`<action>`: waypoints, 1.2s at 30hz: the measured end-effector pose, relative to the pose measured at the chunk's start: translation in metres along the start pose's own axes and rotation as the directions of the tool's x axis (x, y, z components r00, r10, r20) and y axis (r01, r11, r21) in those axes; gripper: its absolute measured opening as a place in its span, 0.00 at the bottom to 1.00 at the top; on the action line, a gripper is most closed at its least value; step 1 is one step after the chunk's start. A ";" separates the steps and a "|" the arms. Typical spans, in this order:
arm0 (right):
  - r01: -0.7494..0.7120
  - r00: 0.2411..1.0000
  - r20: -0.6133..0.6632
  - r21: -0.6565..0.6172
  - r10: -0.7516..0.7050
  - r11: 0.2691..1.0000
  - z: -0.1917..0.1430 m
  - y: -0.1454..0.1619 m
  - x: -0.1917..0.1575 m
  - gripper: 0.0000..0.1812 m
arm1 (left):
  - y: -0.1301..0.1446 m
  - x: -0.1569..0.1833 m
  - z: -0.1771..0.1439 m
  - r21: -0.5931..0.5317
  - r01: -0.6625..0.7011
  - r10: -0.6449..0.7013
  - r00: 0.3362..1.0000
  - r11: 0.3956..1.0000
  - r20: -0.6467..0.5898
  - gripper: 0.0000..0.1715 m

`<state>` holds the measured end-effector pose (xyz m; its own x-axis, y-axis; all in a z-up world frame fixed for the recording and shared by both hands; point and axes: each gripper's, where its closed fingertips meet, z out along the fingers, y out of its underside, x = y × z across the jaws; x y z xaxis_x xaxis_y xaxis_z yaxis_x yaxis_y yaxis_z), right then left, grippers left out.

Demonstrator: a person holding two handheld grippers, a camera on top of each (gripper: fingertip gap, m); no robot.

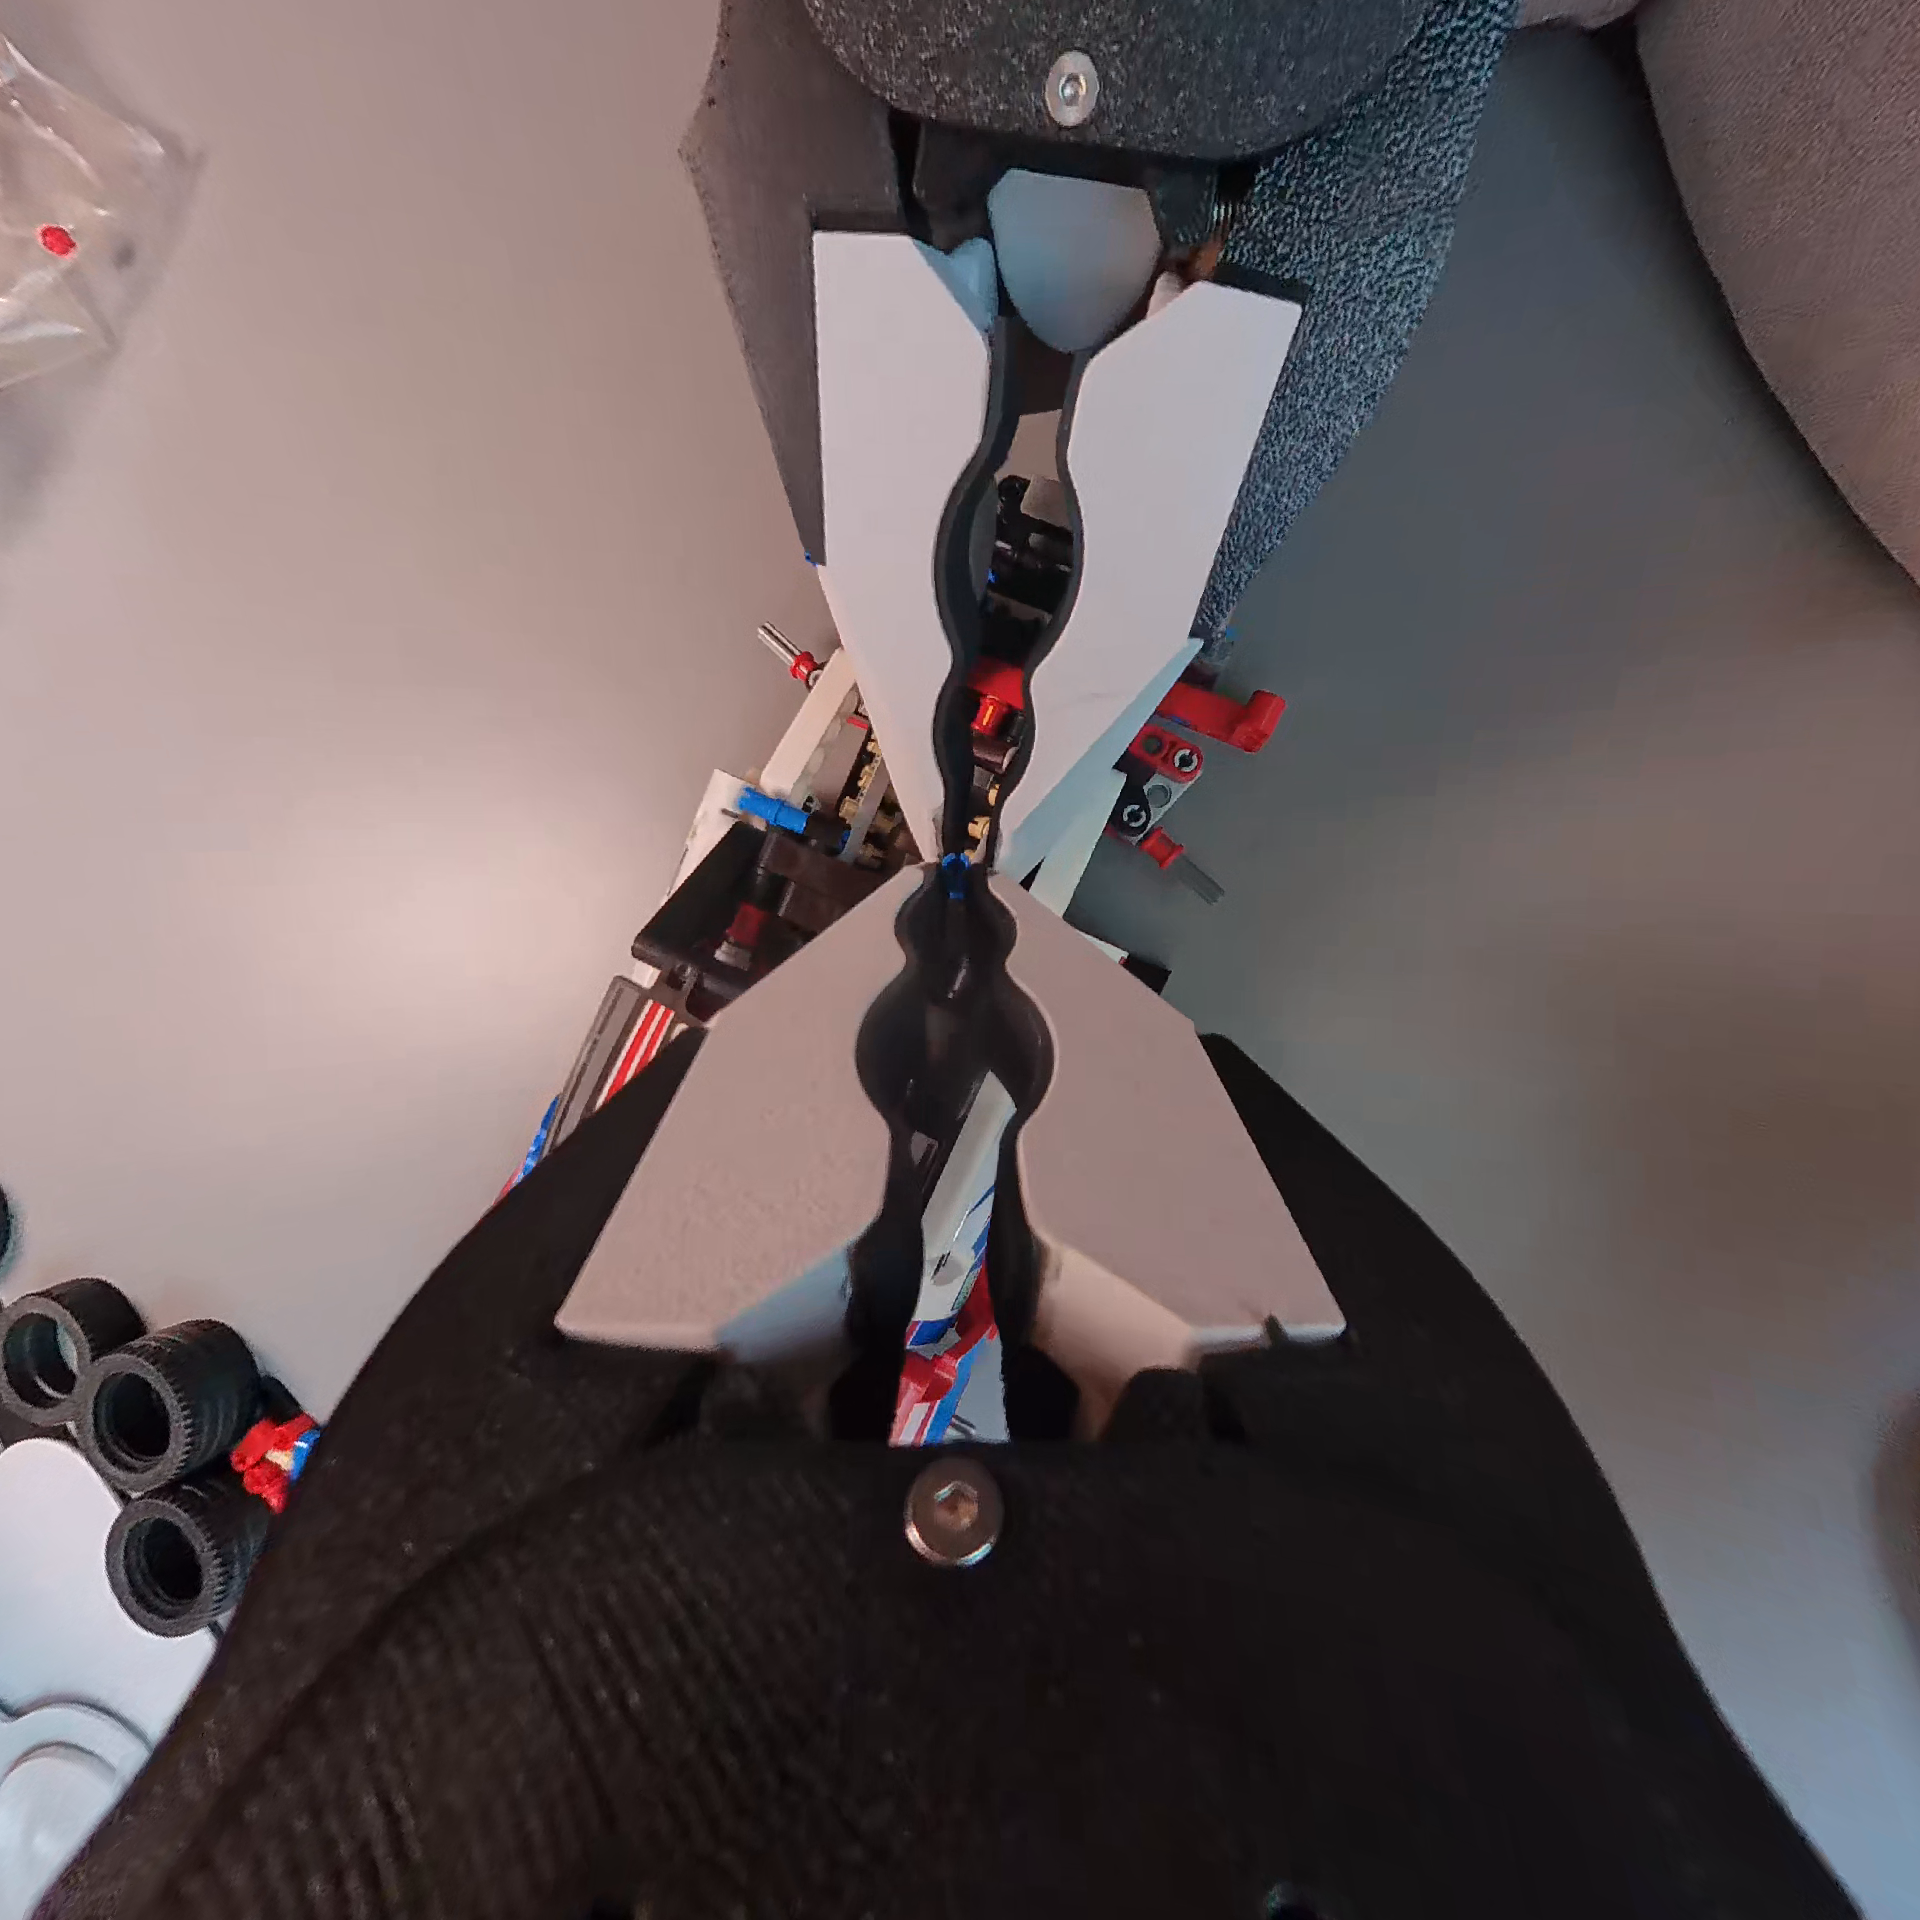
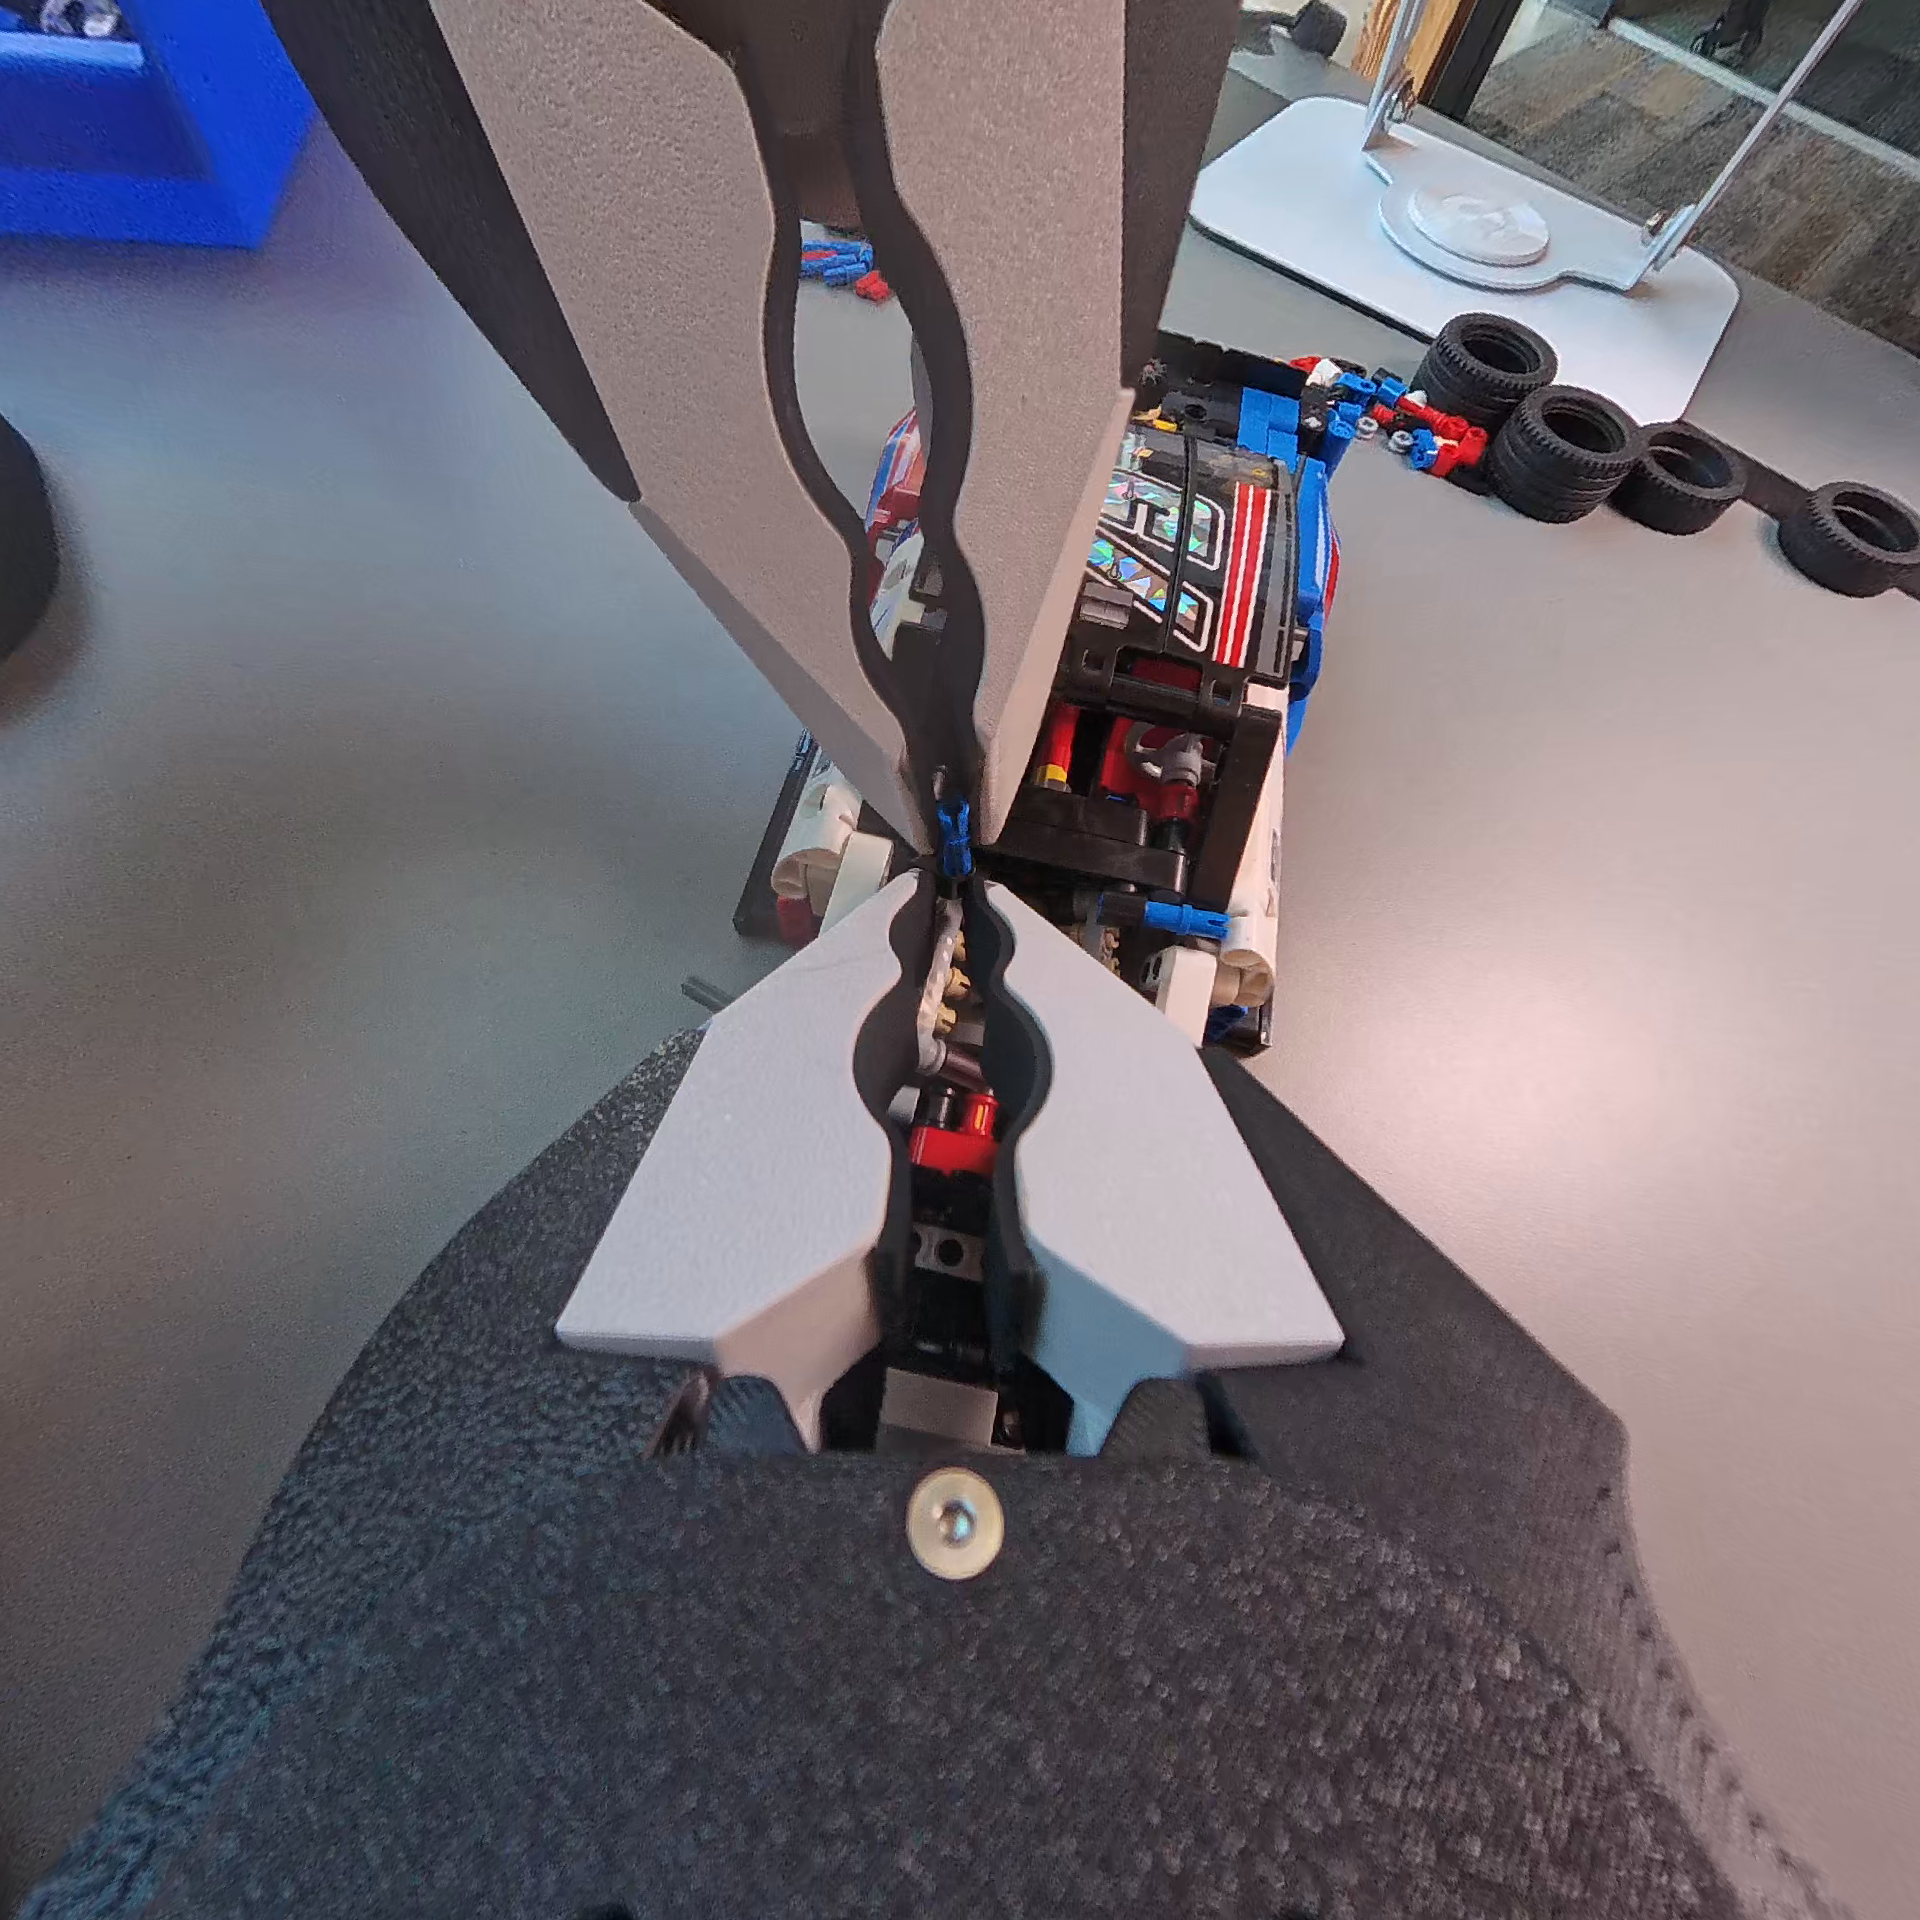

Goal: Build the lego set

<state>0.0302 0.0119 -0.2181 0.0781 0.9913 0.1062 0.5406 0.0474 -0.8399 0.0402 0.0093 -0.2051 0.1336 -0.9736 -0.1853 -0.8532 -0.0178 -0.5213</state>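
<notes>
Grey table (image 2: 364,831) carries a part-built lego car (image 2: 1195,644) at centre, black tyres (image 2: 1558,457) grouped just beside a white monitor stand (image 2: 1621,312), small red and blue loose pieces (image 2: 1423,426) between car and tyres, a clear plastic bag (image 1: 73,239) well apart, a blue box (image 2: 125,125) at far edge

two tools (image 2: 954,868) (image 2: 951,790), one lego car (image 2: 1195,582), four loose tyres (image 2: 1558,452) (right view).

Left tongs (image 1: 951,883) and right tongs (image 2: 951,883) tip-to-tip, both closed.
</notes>
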 end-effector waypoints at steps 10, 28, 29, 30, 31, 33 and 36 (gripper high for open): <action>-0.023 1.000 0.003 0.005 0.023 1.000 0.000 0.000 0.000 0.01 | -0.003 0.002 0.002 0.060 -0.009 0.009 1.000 0.998 0.003 0.02; -0.037 0.999 -0.004 0.010 0.037 0.999 0.001 -0.001 0.002 0.01 | 0.014 0.005 -0.003 -0.032 0.042 -0.041 0.999 0.999 0.026 0.00; -0.037 0.999 -0.007 0.014 0.037 0.999 0.001 -0.002 0.002 0.01 | 0.012 0.004 -0.005 -0.016 0.065 -0.065 0.998 0.998 0.024 0.00; -0.032 0.999 -0.013 0.018 0.032 0.999 0.001 -0.002 0.002 0.02 | 0.011 0.005 -0.006 -0.006 0.090 -0.090 0.996 0.996 0.007 0.00; -0.020 1.000 -0.020 0.019 0.020 1.000 0.000 -0.002 0.002 0.02 | 0.010 0.005 -0.006 0.004 0.104 -0.104 0.995 0.995 0.003 0.00; -0.004 1.000 -0.030 0.028 0.004 1.000 -0.001 -0.003 0.002 0.02 | 0.010 0.006 -0.006 0.023 0.129 -0.129 0.992 0.991 0.000 0.00; 0.018 1.000 -0.017 0.038 -0.017 0.999 -0.002 -0.003 0.001 0.04 | 0.014 0.008 -0.006 0.037 0.158 -0.159 0.987 0.987 0.024 0.00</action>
<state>0.0297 0.0123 -0.2144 0.0834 0.9880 0.1297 0.5097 0.0695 -0.8575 0.0263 0.0001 -0.2086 0.2797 -0.9526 -0.1200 -0.8023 -0.1633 -0.5742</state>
